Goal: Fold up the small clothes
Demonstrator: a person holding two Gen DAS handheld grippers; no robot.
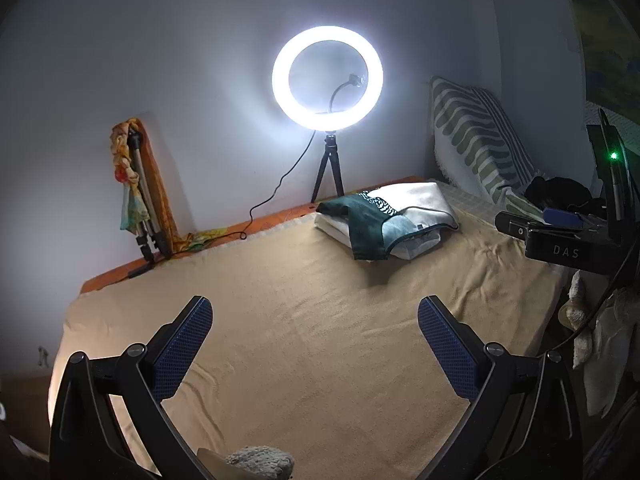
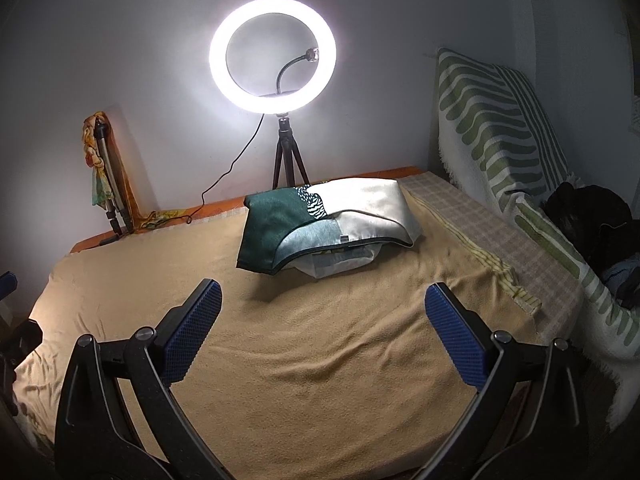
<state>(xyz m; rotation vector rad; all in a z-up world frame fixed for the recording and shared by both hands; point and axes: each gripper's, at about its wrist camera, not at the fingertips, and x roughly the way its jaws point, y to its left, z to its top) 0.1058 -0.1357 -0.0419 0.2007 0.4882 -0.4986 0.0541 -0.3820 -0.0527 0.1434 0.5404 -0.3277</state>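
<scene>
Hovering over the tan bed (image 1: 320,340), left claw (image 1: 316,344) and right claw (image 2: 324,332) both gape empty; folded clothes (image 2: 320,224) sit near the ring light (image 2: 272,56). Only left's view catches the other claw's body.

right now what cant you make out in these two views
- White folded cloth, right wrist view: mostly hidden under the green and white garment.
- Dark heap, right wrist view: too dark to identify, cut by the frame edge.
- Grey lump, left wrist view: cut off by the bottom edge.
</scene>
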